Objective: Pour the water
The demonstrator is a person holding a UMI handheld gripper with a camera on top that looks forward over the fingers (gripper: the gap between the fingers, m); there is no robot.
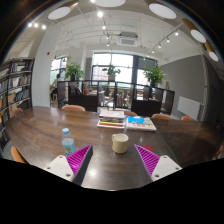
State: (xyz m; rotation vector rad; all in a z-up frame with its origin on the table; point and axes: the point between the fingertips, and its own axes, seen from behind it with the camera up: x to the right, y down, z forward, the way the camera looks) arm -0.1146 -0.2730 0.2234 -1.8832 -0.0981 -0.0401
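Bottle (pixel 68 141) stands left of the cup (pixel 120 143) on the counter (pixel 45 125) (books (pixel 127 122) beyond), ahead of wide, empty tongs (pixel 113 162).

The stacked books (pixel 126 122) have covers too small to read.

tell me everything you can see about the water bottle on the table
The small clear plastic water bottle with a blue cap stands upright on the dark wooden table, just beyond the gripper's left pink-padded finger, not between the open fingers. Nothing touches it. A pale round cup sits apart to its right. Its fill level cannot be told.
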